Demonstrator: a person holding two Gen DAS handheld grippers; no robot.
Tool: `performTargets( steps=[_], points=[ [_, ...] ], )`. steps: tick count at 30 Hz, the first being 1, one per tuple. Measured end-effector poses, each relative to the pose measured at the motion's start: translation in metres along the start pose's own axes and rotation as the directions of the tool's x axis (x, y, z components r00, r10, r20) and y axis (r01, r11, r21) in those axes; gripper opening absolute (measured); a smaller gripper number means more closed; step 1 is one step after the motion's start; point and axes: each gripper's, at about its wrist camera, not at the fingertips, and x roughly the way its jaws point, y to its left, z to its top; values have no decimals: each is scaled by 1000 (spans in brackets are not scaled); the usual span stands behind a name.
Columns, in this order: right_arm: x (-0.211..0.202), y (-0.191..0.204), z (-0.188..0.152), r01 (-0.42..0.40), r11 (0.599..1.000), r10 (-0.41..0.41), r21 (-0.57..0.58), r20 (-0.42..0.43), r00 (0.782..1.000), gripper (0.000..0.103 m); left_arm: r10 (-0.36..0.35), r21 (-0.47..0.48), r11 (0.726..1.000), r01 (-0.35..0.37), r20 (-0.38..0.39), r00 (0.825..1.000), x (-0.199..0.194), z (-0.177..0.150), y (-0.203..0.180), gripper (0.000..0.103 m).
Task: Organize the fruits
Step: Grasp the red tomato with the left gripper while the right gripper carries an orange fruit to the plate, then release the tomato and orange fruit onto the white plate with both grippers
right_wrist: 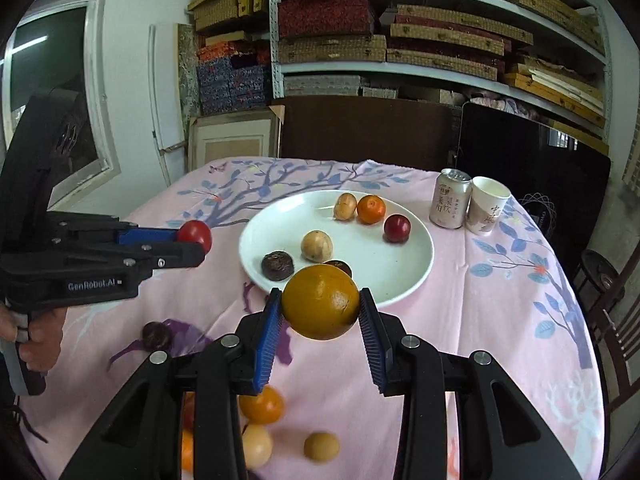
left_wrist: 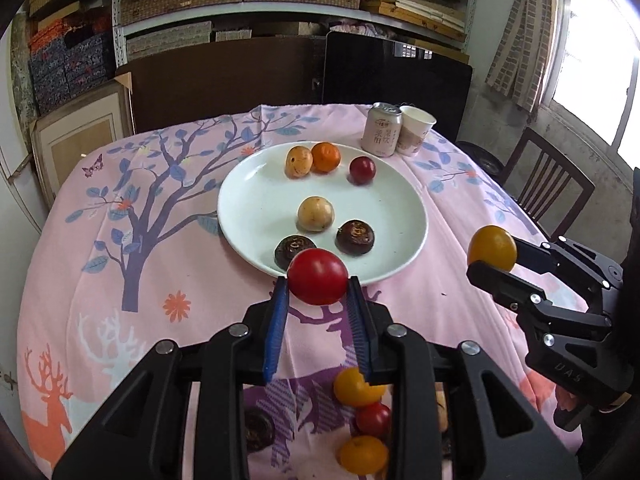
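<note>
My left gripper (left_wrist: 318, 284) is shut on a red fruit (left_wrist: 318, 276), held above the tablecloth just short of the white plate's (left_wrist: 248, 204) near rim. My right gripper (right_wrist: 320, 304) is shut on a yellow-orange fruit (right_wrist: 320, 302), also raised near the plate (right_wrist: 416, 248) rim. Each gripper shows in the other's view: the right gripper (left_wrist: 490, 258) at the right, the left gripper (right_wrist: 196, 240) at the left. The plate holds several fruits: two tan ones, an orange one, a dark red one and two dark brown ones. Loose fruits (left_wrist: 358, 388) (right_wrist: 262, 404) lie on the cloth beneath the grippers.
A drink can (left_wrist: 382, 130) and a paper cup (left_wrist: 416, 130) stand behind the plate at the table's far right. A dark fruit (right_wrist: 157, 335) lies on the pink cloth at the left. A wooden chair (left_wrist: 548, 196) stands right of the table. Shelves of boxes fill the back wall.
</note>
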Motion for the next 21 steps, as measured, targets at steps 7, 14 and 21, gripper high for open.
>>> performTargets(
  steps=[7, 14, 21],
  points=[
    [64, -10, 2, 1, 999, 3, 43, -104, 995, 39, 14, -61, 998, -19, -84, 996, 65, 11, 26, 29],
    [89, -16, 4, 33, 998, -24, 60, -145, 989, 47, 6, -86, 996, -12, -70, 998, 86, 19, 31, 33],
    [68, -16, 0, 43, 997, -36, 62, -105, 994, 67, 28, -43, 999, -29, -40, 999, 70, 14, 20, 58]
  ],
)
